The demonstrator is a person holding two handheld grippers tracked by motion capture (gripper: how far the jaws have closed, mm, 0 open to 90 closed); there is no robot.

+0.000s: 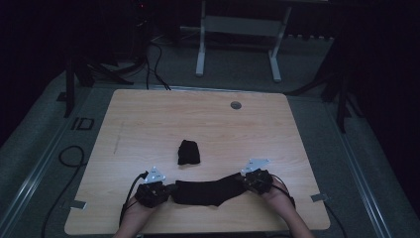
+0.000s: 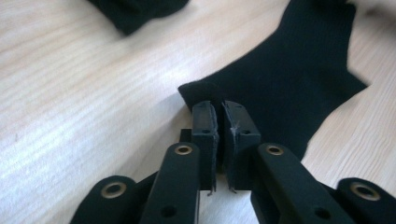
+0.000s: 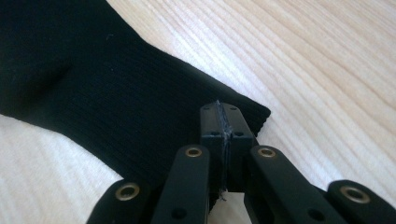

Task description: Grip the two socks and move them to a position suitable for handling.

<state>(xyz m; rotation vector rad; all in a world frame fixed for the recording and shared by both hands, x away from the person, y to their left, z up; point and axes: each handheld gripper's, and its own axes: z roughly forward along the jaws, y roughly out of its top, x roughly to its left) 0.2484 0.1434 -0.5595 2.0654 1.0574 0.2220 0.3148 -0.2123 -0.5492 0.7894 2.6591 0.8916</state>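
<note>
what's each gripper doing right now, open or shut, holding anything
Left gripper: nearly shut, pinching one end of the black sock.
Right gripper: shut on the sock's other end.

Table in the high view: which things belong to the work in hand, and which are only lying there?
In the work:
black sock, stretched flat
left gripper, at its one end
right gripper, pinching the other end

Lying about:
folded black bundle, apart from the sock
grey round cap in the table
</note>
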